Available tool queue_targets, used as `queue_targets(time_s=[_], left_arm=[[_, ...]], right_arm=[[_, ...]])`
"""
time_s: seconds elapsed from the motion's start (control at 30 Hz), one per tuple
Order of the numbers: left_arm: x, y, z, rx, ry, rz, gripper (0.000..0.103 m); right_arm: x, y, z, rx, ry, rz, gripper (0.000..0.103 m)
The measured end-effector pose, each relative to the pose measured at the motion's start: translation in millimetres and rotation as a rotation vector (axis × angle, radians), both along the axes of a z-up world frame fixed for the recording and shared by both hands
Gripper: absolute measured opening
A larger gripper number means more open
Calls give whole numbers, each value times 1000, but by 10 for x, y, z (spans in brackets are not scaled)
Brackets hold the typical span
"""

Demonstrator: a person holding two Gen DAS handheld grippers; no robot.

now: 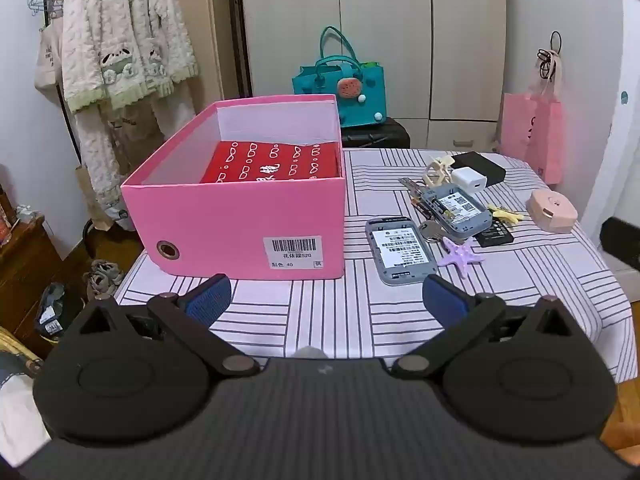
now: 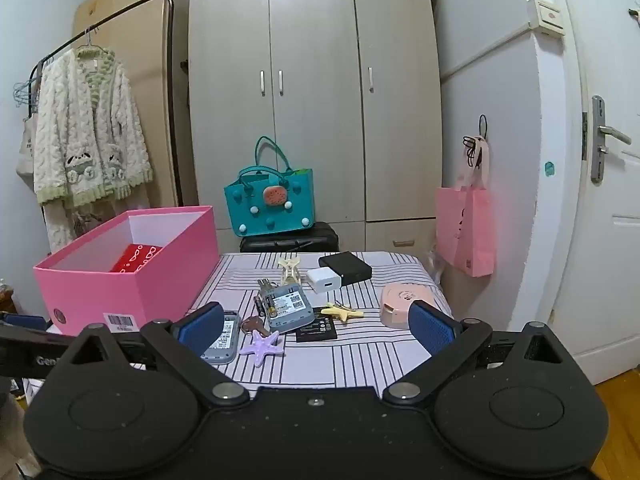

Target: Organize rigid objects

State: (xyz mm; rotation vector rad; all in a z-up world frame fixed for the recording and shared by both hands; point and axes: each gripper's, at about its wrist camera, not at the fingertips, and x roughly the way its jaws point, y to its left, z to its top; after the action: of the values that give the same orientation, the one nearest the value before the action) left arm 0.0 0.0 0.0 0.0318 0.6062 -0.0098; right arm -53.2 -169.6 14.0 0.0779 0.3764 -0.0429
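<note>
Two grippers, both spread wide and holding nothing: left gripper [image 1: 326, 300] hangs over the near table edge facing the open pink cardboard shoebox [image 1: 240, 216]; right gripper [image 2: 316, 326] faces the clutter.

Loose rigid items lie on the striped tablecloth [image 1: 328, 320], right of the box: near grey pocket router lying label-up [image 1: 400, 250], second grey router [image 1: 458, 210], lilac plastic starfish clip [image 1: 461, 257], flat black battery [image 2: 317, 329], yellow star clip [image 2: 340, 312], white cube charger [image 2: 324, 280], black rectangular box [image 2: 346, 267], round pink plastic case [image 2: 402, 305], metal keys [image 1: 430, 232]. A red patterned box [image 1: 272, 162] already sits inside the shoebox.

Step, as I judge it: first pick, nothing gripped yet. Best start is the near router or starfish, closest to both grippers. Come down over the router's short sides, keep clear of the keys touching it, lift, drop into free space beside the red box.

Writing: shoebox sticker has a barcode, Chinese characters plus "520", and "40" below. Router labels show QR codes, text too small. "Gen" is legible on the black bar at the left of the right wrist view.
</note>
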Motion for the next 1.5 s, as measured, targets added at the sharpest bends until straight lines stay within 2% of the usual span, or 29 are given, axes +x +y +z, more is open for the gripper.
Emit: queue_targets(time_s=[0.13,0.2,0.23,0.3,1.07,1.33,1.5], left_arm=[[10,10,-2,-4,4,-12,103],[-15,-79,-12,45,-3,-34,103],[-68,-76,-31,39,-24,-36,102],[-50,-107,-45,46,-6,-49,102],[44,63,-92,0,4,-71,100],[114,127,-131,-20,21,-63,100],[88,137,-127,-43,15,-94,102]], right_arm=[[76,72,-4,4,11,15,100],[28,17,18,49,-36,-2,100],[37,23,27,53,-33,-2,100],[-22,42,16,55,-43,-3,100],[143,-10,-117,25,32,-83,100],[146,4,-123,21,30,-77,100],[168,9,-137,25,41,-66,100]])
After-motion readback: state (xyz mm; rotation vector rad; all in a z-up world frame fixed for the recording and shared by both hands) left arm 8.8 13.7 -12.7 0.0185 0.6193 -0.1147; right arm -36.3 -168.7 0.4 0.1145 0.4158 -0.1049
